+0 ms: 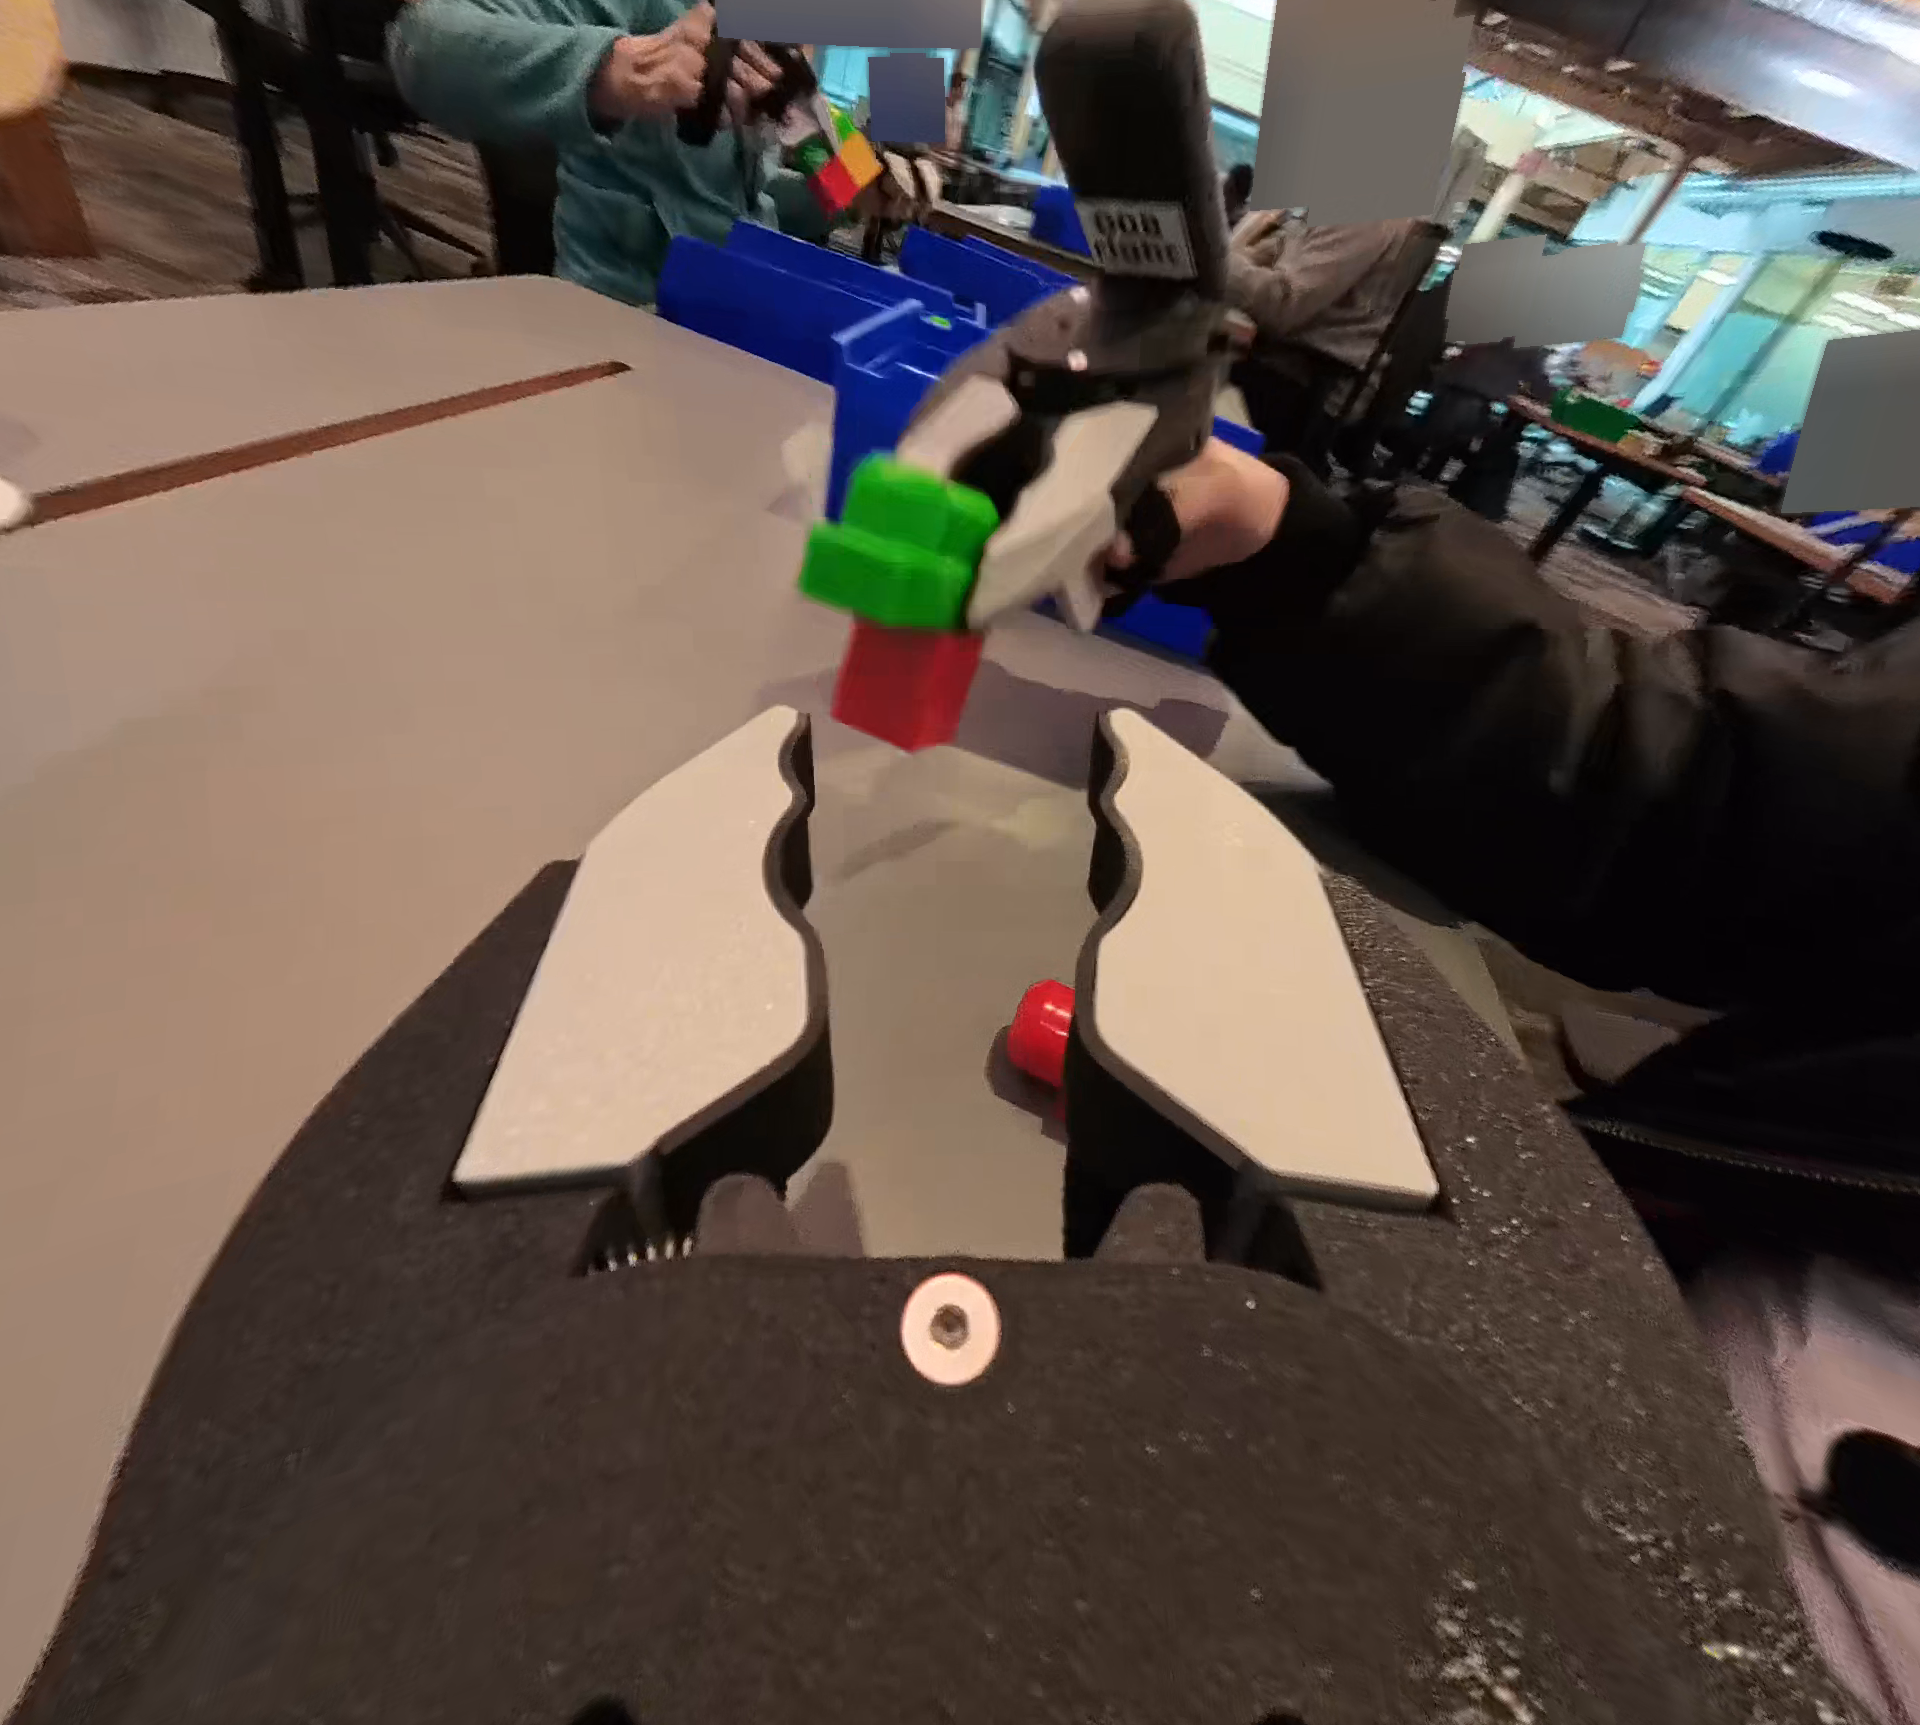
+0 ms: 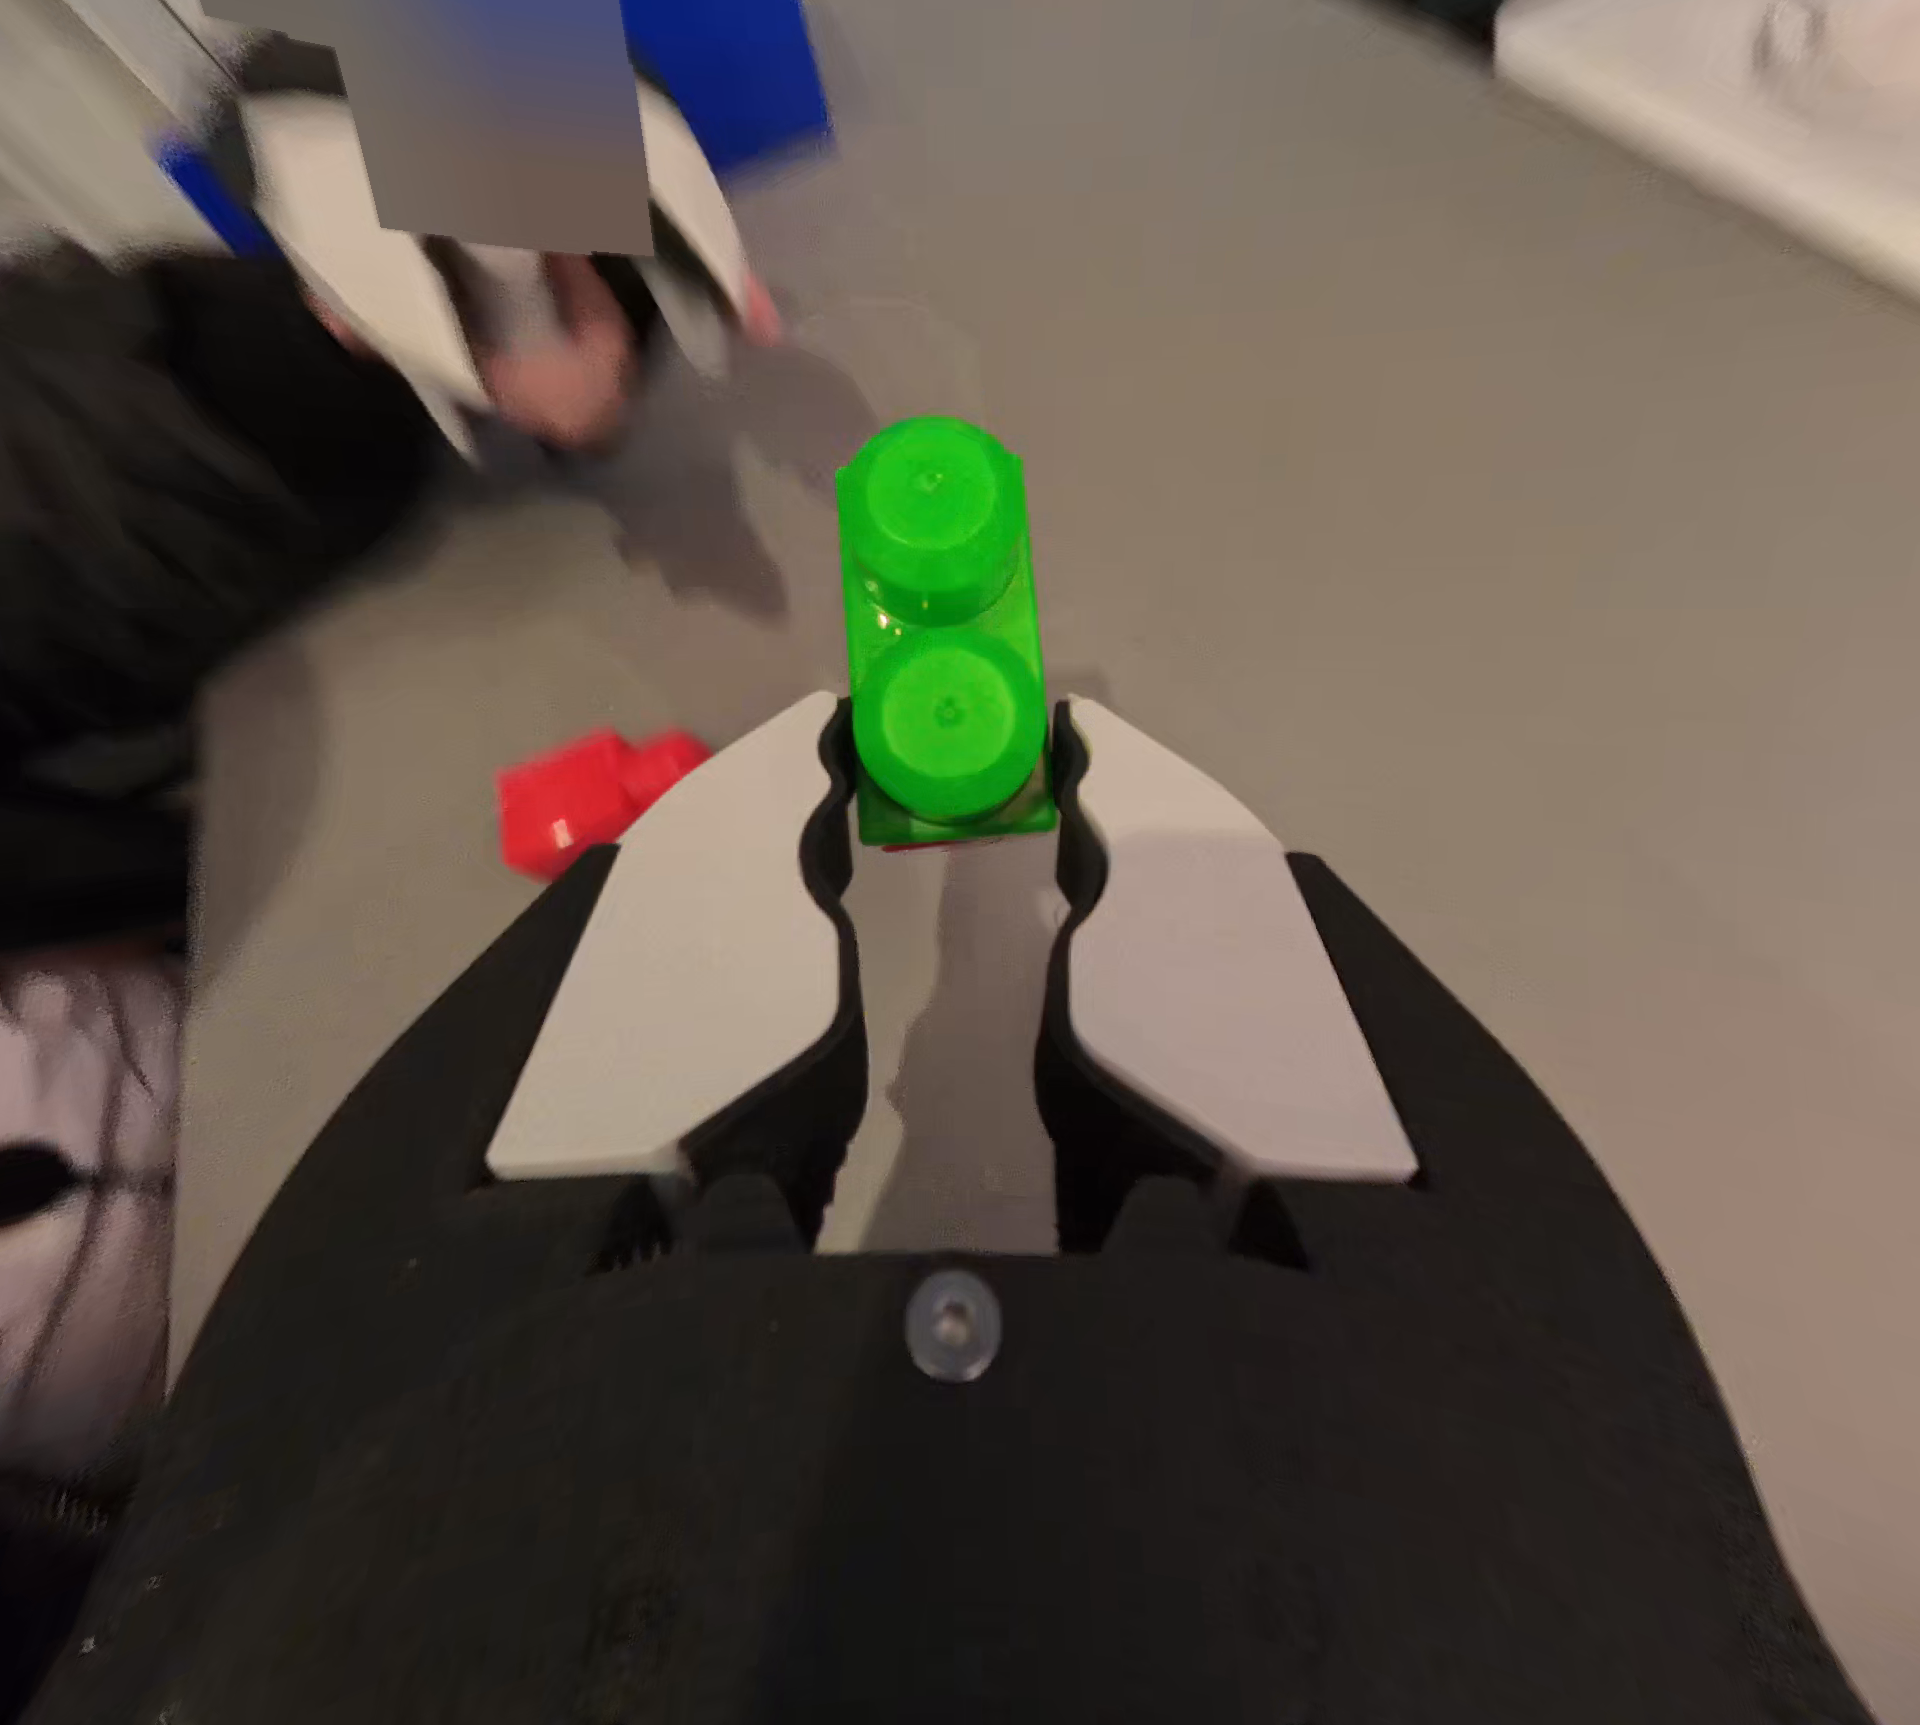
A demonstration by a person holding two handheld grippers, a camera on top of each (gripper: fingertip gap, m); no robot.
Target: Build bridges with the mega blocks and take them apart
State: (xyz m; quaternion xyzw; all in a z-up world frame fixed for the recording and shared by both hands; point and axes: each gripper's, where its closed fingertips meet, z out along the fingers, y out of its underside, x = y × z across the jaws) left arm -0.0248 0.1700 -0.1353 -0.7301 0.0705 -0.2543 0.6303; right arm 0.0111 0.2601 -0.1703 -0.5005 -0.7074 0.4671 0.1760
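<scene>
Gray flat table [image 1: 312, 688] fills most of both views, with big blue plastic bins [image 1: 790, 293] behind it. Right gripper [image 2: 948, 719] pinches a green two-stud block [image 2: 940, 626] with a red block [image 1: 909, 688] stuck under it, up in the air. Left gripper [image 1: 951, 756] is spread, holding nothing. One small red block [image 2: 582, 797] lies loose. No bridge stands yet; nothing blocks the way.

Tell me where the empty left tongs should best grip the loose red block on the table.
Probably across the flat side walls of the red block, coming from above. It lies on its side on the grey table, stud pointing sideways, so the round stud gives poor hold. The left tongs are open.
</scene>
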